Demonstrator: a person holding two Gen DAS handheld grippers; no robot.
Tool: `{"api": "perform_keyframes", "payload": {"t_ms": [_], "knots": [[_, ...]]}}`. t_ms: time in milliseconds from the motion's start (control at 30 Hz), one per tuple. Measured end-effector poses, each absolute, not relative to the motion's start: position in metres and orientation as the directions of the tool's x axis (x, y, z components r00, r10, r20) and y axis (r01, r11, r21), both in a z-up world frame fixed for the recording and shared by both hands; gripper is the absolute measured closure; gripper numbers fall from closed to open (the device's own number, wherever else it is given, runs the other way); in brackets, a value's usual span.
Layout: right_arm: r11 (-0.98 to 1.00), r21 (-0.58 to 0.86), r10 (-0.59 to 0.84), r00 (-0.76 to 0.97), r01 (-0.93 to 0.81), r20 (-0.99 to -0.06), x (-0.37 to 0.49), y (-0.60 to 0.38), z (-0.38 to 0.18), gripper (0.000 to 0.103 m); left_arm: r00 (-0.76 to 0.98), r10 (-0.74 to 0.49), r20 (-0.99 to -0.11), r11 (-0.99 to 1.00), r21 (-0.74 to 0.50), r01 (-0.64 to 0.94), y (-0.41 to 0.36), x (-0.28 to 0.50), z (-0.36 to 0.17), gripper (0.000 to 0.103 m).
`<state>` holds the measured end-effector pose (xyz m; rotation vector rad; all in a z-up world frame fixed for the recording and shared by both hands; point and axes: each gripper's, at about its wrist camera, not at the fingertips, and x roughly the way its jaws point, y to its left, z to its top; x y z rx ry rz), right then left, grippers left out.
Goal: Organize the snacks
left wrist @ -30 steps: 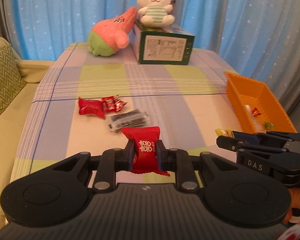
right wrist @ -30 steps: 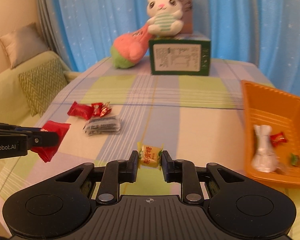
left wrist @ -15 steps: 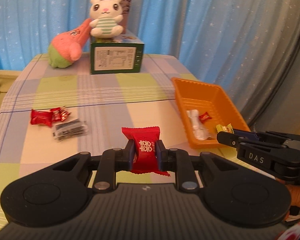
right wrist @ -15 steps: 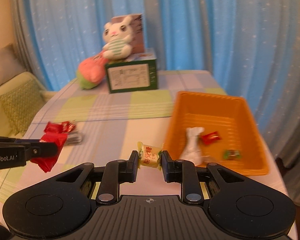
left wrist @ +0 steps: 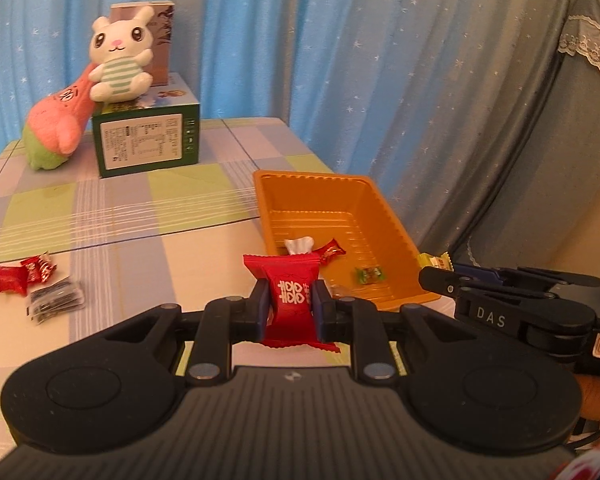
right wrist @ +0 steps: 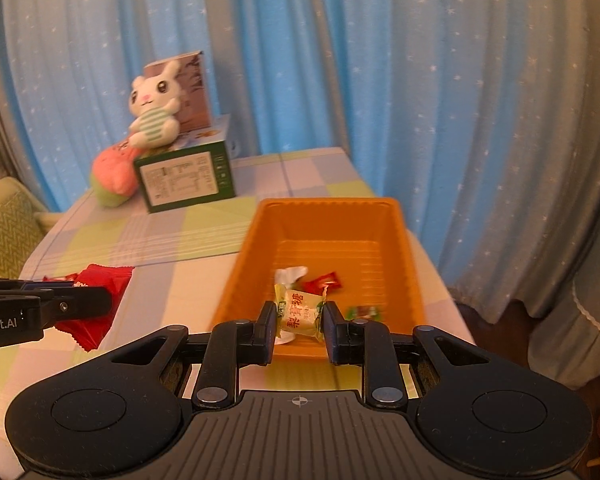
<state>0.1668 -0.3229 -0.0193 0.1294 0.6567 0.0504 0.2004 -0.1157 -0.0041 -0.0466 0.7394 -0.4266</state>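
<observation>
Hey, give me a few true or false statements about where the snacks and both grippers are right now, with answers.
1. The left gripper holds a red snack packet. True.
2. The right gripper is open with nothing in it. False: its jaws are shut on a yellow candy.
3. The orange tray has nothing in it. False: a white wrapper, a red candy and a green candy lie inside.
4. A white bunny plush sits on the green box. True.
5. Some snacks lie on the tablecloth. True.
</observation>
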Motion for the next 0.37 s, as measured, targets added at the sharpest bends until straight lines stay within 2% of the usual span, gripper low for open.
{"api": "perform_keyframes", "payload": {"t_ms": [367], "knots": [[0.987, 0.155, 0.063, 0.794, 0.039, -0.605, 0.169, -0.355, -0.018, 0.078, 0.636, -0.420, -0.647, 0.897, -0.190, 0.400, -0.149, 0.209, -0.003, 0.083]]}}
